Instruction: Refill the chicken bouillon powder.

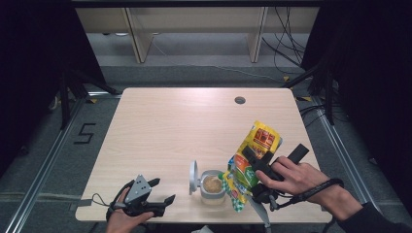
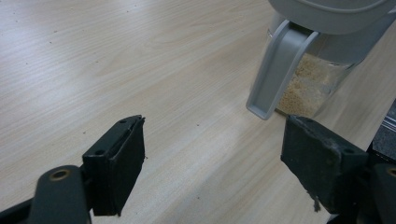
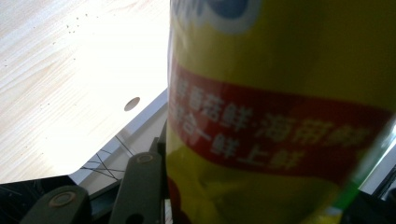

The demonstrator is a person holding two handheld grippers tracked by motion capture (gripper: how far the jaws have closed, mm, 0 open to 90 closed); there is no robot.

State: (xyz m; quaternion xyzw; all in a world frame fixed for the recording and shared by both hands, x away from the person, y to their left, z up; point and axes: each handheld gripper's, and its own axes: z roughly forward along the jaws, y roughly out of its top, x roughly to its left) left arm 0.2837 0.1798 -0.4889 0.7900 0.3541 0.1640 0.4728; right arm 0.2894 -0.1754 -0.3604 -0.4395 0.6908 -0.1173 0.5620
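Light falls evenly from above in the high view: the table (image 1: 184,121) is bright and matte, with soft, short shadows beneath the left gripper (image 1: 163,191) and beside the container (image 1: 212,187). The room around the table is dim, almost black at both side edges. The high view is slightly soft, with fine detail smeared.

In the left gripper view the wood ahead of the jaws is evenly lit and sharp; the jaws themselves are a little soft.

In the right gripper view the yellow packet (image 3: 280,116) sits so close to the lens that its print is blurred, and the tabletop beyond the jaws is overexposed, a white glare washing out the grain.
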